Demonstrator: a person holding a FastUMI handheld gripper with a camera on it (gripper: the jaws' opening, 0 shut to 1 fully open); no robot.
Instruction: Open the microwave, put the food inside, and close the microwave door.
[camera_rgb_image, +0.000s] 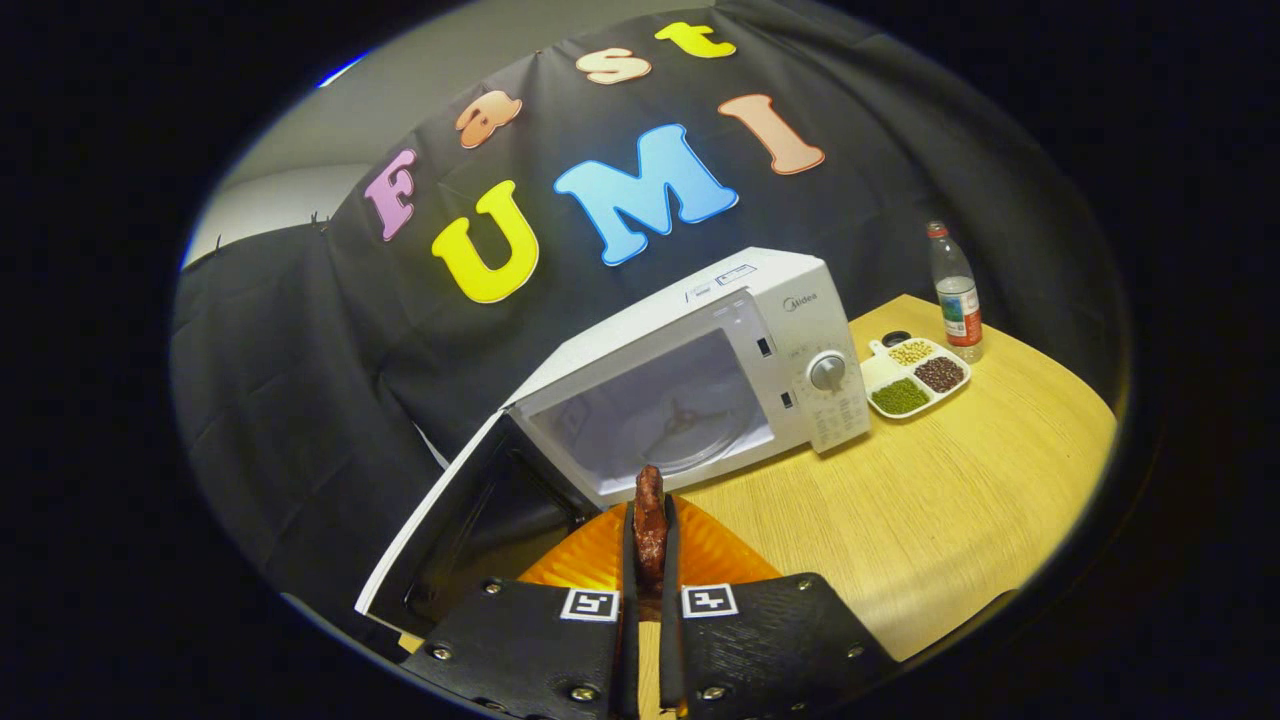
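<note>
Gripping: the gripper, in the lower middle of the frame, is clenching a dark reddish-brown piece of food; both fingers are pressing on its sides, and its top end is sticking up above the fingertips.
Food position: it is sitting between the fingers, held upright, just in front of the microwave's open cavity and above an orange plate.
Plate: the orange plate is lying on the table directly under the held food, its ribbed rim showing on both sides of the fingers.
Microwave: the white microwave is standing on the table in the middle of the frame, tilted in the fisheye view, with its control knob and buttons facing to the right.
Door: the microwave door is hanging wide open toward the lower left of the frame, its dark inner window facing up.
Cavity: the turntable is showing inside; it seems bare, though the interior is looking hazy.
Table: the light wooden table is filling the right and lower right.
Tray: a white divided tray with green, dark and pale grains is resting just right of the microwave.
Bottle: a clear plastic bottle is standing upright just beyond the tray, in the upper right.
</note>
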